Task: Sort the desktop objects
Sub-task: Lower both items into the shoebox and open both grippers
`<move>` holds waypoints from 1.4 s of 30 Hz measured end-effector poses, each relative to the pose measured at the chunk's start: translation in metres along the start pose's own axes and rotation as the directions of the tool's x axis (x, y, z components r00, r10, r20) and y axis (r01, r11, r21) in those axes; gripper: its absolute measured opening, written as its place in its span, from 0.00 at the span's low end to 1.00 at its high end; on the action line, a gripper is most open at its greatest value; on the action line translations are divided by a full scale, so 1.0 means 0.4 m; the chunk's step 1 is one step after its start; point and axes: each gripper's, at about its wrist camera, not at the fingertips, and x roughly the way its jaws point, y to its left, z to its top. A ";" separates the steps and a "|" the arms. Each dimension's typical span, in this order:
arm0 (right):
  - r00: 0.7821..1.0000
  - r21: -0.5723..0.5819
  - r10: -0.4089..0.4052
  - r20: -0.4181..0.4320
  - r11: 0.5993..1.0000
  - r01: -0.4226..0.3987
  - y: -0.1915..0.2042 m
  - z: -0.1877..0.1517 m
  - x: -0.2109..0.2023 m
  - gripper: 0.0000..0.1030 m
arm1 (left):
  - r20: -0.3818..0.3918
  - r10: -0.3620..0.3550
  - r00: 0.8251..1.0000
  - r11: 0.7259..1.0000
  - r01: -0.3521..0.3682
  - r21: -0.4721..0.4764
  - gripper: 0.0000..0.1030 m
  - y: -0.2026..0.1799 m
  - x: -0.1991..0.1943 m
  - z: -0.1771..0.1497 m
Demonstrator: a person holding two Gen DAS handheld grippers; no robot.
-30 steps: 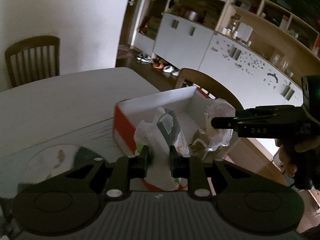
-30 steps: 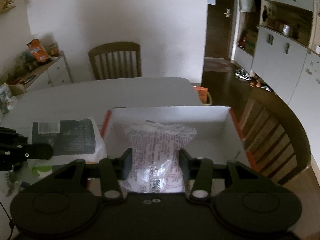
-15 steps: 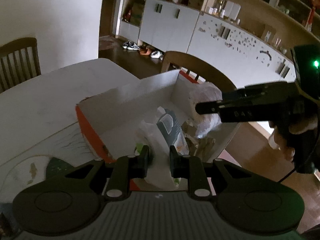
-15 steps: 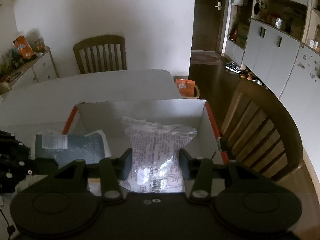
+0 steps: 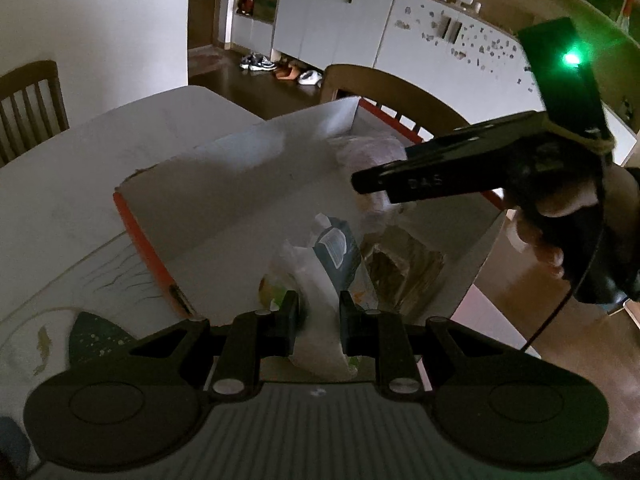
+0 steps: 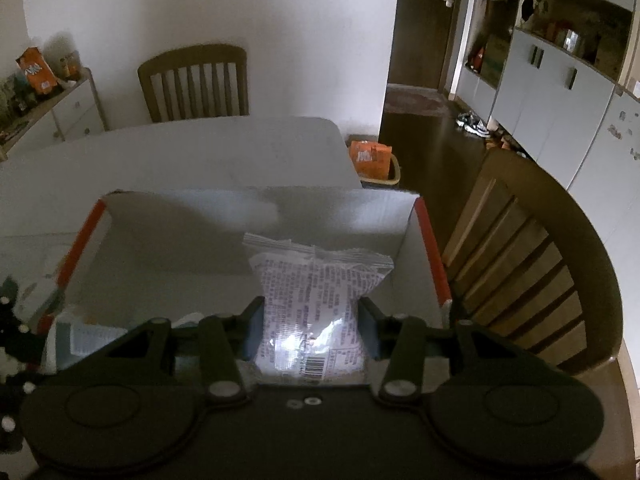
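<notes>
We are pinching a white packet [image 5: 316, 312] in the left gripper [image 5: 319, 320], squeezing a printed bag [image 6: 316, 312] in the right gripper [image 6: 312, 332], both hanging over the box [image 6: 256, 208] at centre frame.

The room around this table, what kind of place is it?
Most likely a home dining area: wooden dining chairs at a white table, white storage cabinets, and shoes left by them.

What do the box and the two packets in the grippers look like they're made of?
Box: looks like cardboard, matt white inside, with orange and raw-looking edges.
Packet in the right gripper: thin plastic film, glossy; it glints, and has a crimped top seal and printed text.
Packet in the left gripper: probably plastic film too, white and dark print, creased; finish unclear in the dim light.
</notes>
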 end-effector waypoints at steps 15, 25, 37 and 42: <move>0.995 -0.037 0.014 -0.102 0.999 -0.018 0.024 0.025 0.115 0.45 | -0.054 0.016 0.998 0.999 -0.014 0.040 0.19 0.002 0.039 0.014; 0.986 -0.035 0.009 -0.166 0.999 -0.015 0.028 0.030 0.156 0.47 | -0.088 0.006 0.996 0.993 0.005 0.119 0.19 -0.029 0.044 0.014; 0.989 -0.022 0.021 -0.149 0.999 -0.024 0.020 0.024 0.130 0.58 | -0.106 -0.011 0.994 0.992 0.024 0.122 0.47 -0.046 0.042 0.013; 0.991 -0.008 0.022 -0.132 1.000 -0.024 0.012 0.032 0.100 0.59 | -0.067 -0.011 0.998 0.994 0.018 0.106 0.70 -0.047 0.019 0.016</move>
